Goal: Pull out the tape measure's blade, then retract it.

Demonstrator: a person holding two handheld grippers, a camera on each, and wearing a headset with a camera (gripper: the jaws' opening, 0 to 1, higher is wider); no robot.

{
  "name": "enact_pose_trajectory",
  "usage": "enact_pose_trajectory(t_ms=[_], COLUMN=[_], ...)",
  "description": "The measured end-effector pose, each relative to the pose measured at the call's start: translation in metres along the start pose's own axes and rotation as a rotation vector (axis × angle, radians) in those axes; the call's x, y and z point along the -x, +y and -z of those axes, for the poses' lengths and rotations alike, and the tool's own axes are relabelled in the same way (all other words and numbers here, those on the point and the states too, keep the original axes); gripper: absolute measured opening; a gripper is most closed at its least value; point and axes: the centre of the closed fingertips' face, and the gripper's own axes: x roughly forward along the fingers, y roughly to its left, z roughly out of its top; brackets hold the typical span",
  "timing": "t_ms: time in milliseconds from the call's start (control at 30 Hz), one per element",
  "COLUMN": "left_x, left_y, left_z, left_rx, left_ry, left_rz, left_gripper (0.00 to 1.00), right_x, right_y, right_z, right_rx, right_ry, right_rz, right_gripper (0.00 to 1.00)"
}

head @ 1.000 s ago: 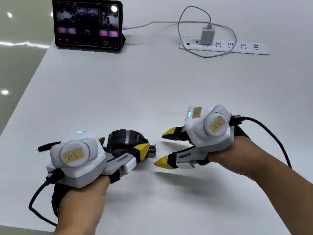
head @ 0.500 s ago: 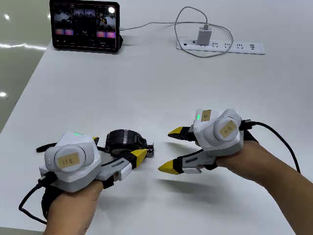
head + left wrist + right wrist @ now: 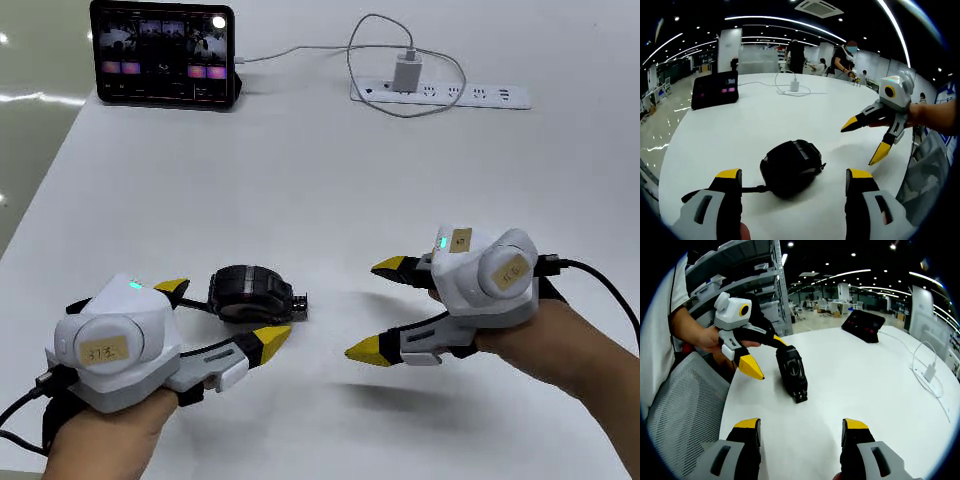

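The black tape measure (image 3: pixel 250 293) lies on the white table (image 3: pixel 330 190) with its blade wound in and the hook tab facing right. My left gripper (image 3: pixel 222 312) is open, its yellow-tipped jaws standing either side of the case's near end without touching it. In the left gripper view the tape measure (image 3: pixel 792 167) sits just ahead of the left gripper (image 3: pixel 793 176). My right gripper (image 3: pixel 377 309) is open and empty, a short way right of the tab. From the right gripper (image 3: pixel 801 424) I see the tape measure (image 3: pixel 792 371) and the left gripper (image 3: pixel 767 358) beyond it.
A tablet (image 3: pixel 165 52) stands at the far left of the table. A white power strip (image 3: pixel 440 93) with a charger and looped cable lies at the back. The table's left edge (image 3: pixel 40 200) drops to the floor. A mesh chair (image 3: pixel 685 410) is close by.
The left gripper's jaws have spread off the tape measure and it has drawn back toward me. The right gripper has moved right, away from the tab. The tape measure stays put.
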Motion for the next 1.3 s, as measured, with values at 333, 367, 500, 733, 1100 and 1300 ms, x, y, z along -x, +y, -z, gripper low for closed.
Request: enact_pose_trajectory(t_ms=[333,367,500,733,1100,1300], left_x=[0.011,0.012,0.017,0.023,0.032,0.037], left_y=[-0.002,-0.004,-0.007,-0.008,-0.013,-0.012], left_z=[-0.002,-0.002,-0.001,0.004,0.001,-0.001], left_rx=[-0.079,-0.082,-0.108,-0.131,-0.161,-0.176], left_ry=[0.022,0.021,0.024,0.035,0.016,0.009], left_rz=[0.037,0.043,0.054,0.07,0.116,0.136], left_gripper=[0.85,0.86,0.87,0.87,0.91,0.95], right_x=[0.019,0.021,0.028,0.036,0.053,0.061], right_y=[0.001,0.001,0.0,0.005,0.002,0.003], right_z=[0.003,0.004,0.007,0.018,0.027,0.031], right_rx=[-0.027,-0.028,-0.039,-0.047,-0.063,-0.065], right_ry=[-0.009,-0.009,-0.006,0.013,-0.001,-0.006], right_rz=[0.029,0.034,0.05,0.058,0.124,0.149], right_gripper=[0.63,0.64,0.66,0.66,0.73,0.75])
